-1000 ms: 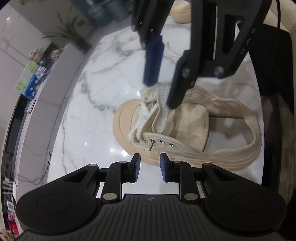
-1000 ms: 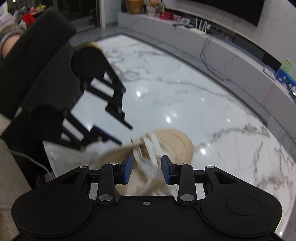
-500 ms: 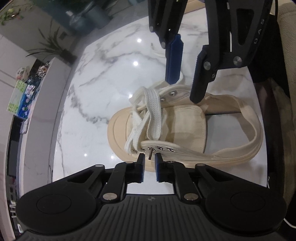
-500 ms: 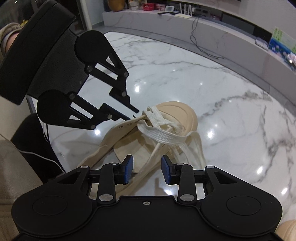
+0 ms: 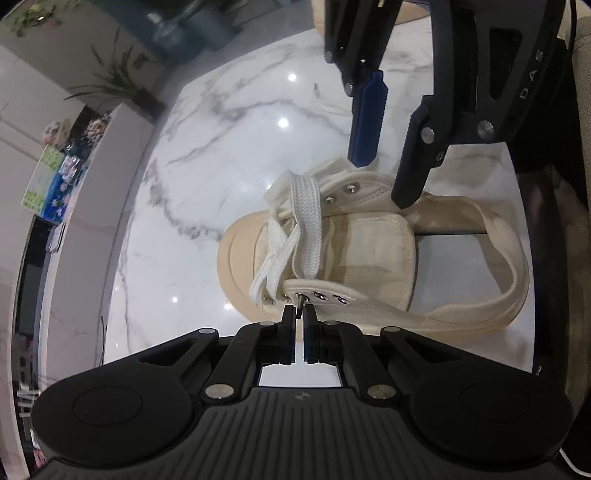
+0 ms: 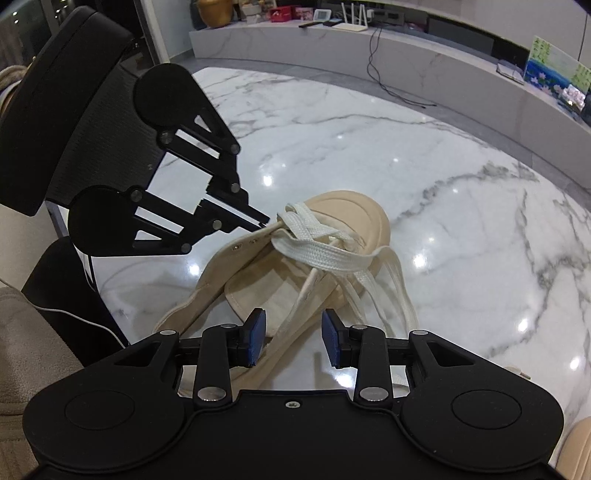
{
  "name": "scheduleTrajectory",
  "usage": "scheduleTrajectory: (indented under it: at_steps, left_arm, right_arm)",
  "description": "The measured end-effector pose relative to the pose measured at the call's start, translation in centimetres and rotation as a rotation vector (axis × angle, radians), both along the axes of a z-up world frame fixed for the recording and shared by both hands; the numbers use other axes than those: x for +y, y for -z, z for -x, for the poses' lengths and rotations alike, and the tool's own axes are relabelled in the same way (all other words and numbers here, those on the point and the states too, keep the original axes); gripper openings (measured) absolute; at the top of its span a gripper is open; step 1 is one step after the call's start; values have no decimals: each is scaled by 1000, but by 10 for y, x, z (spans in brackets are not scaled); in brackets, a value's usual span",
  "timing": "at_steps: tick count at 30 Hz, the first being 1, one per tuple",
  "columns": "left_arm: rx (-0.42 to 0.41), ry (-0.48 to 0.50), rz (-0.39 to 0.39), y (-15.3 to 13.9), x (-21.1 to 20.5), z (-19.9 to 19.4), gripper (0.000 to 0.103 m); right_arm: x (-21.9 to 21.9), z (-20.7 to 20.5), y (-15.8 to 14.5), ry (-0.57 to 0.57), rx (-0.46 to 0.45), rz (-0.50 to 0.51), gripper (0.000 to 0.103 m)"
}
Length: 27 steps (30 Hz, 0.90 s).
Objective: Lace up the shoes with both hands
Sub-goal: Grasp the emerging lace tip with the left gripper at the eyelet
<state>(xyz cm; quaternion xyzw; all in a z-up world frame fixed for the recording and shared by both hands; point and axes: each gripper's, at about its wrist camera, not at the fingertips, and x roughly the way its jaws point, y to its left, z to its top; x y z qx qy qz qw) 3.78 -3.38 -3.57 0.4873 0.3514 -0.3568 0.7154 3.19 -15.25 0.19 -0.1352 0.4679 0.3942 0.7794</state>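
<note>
A beige canvas shoe (image 5: 373, 258) lies on the white marble table (image 5: 207, 206), toe to the left; it also shows in the right wrist view (image 6: 343, 218). White flat laces (image 5: 295, 236) cross its front eyelets. My left gripper (image 5: 299, 314) is shut on the dark lace tip (image 5: 298, 309) that sticks out of a near-side eyelet. My right gripper (image 6: 291, 338) is open and empty above the shoe's far side, with a loose lace (image 6: 306, 295) running between its fingers without touching. It shows from the left wrist view (image 5: 388, 162).
A second beige shoe (image 5: 413, 14) lies at the table's far edge. A marble ledge with books and cables (image 6: 443, 70) runs behind the table. A dark seat edge (image 5: 546, 229) borders the table's right side.
My left gripper has moved up to the eyelet and closed on the lace tip. My right gripper has let the laces go and drawn back, staying open.
</note>
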Motion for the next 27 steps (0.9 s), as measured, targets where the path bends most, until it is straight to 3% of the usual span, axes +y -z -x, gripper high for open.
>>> scheduleTrajectory:
  at_steps: [10, 14, 20, 27]
  left_arm:
    - [-25, -82, -2, -15, 19, 9, 6]
    - [-37, -53, -26, -13, 13, 14, 29]
    - [-63, -35, -44, -6, 3, 13, 31]
    - [-23, -97, 34, -5, -1, 1, 27]
  right_arm:
    - [1, 5, -1, 1, -20, -4, 33]
    - [2, 7, -2, 1, -27, -6, 33]
    - [0, 10, -2, 26, -34, -7, 33]
    - [-2, 2, 1, 106, 15, -54, 33]
